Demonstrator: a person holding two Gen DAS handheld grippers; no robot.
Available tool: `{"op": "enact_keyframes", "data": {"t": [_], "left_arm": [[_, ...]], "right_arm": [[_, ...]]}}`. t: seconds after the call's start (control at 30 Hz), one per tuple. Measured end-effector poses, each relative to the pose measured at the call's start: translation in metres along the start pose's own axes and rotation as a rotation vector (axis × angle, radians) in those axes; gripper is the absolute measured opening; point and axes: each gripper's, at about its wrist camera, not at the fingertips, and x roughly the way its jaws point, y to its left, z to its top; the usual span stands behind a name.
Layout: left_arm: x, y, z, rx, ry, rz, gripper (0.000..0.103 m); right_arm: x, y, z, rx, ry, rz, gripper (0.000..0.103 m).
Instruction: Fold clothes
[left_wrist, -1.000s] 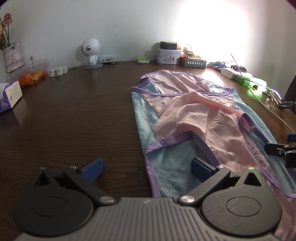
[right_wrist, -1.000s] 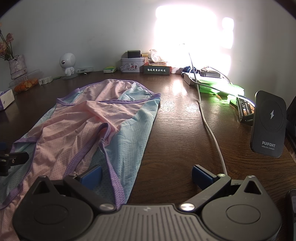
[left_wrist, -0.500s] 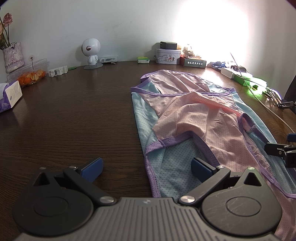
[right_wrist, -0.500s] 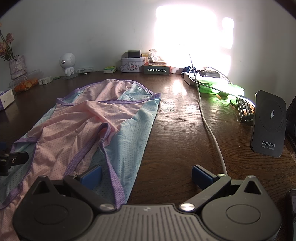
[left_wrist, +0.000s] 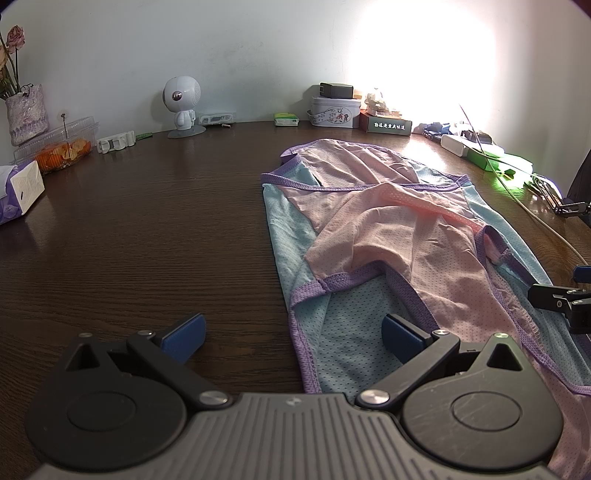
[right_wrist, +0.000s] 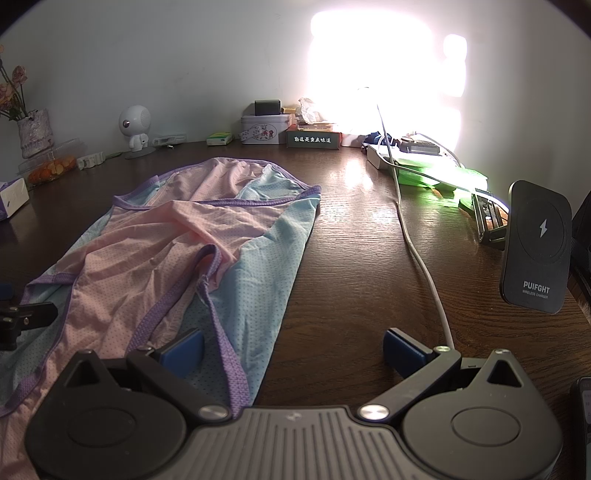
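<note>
Two black grippers with blue rubber pads, jaws spread wide, empty — left gripper (left_wrist: 293, 334) straddles the garment's purple-bound left hem, right gripper (right_wrist: 293, 349) its right hem. Pink-and-pale-blue perforated mesh garment (right_wrist: 207, 236) lies rumpled, lengthwise on the dark wood-grain table (left_wrist: 147, 229).

Bare dark wooden tabletop (left_wrist: 129, 240) left of pink-and-blue mesh garment (left_wrist: 388, 236): passable. Right of garment: white cable (right_wrist: 417, 258), black wireless charger stand (right_wrist: 535, 247) obstruct.
</note>
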Motion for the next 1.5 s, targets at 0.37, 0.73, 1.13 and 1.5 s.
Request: {"op": "enact_keyframes", "data": {"t": [0.37,0.73,1.13,1.5], "left_arm": [[0.0003,0.0004,0.0003,0.000,0.000,-0.002,0.102],[0.0001,0.0007,0.0006,-0.001,-0.001,-0.003,0.103],[-0.0011,0.0023,-0.0002,-0.005,-0.003,-0.008,0.103],[-0.0011,0.0019,-0.0002,-0.003,-0.003,-0.007,0.103]], "right_arm": [[0.0025,0.0019,0.0024,-0.001,0.000,-0.001,0.103],[0.0042,0.0043,0.0039,0.000,0.000,-0.001,0.103],[0.0037,0.0045,0.0038,0.001,0.001,0.000,0.103],[0.0037,0.0044,0.0040,0.001,0.001,0.001,0.103]]}}
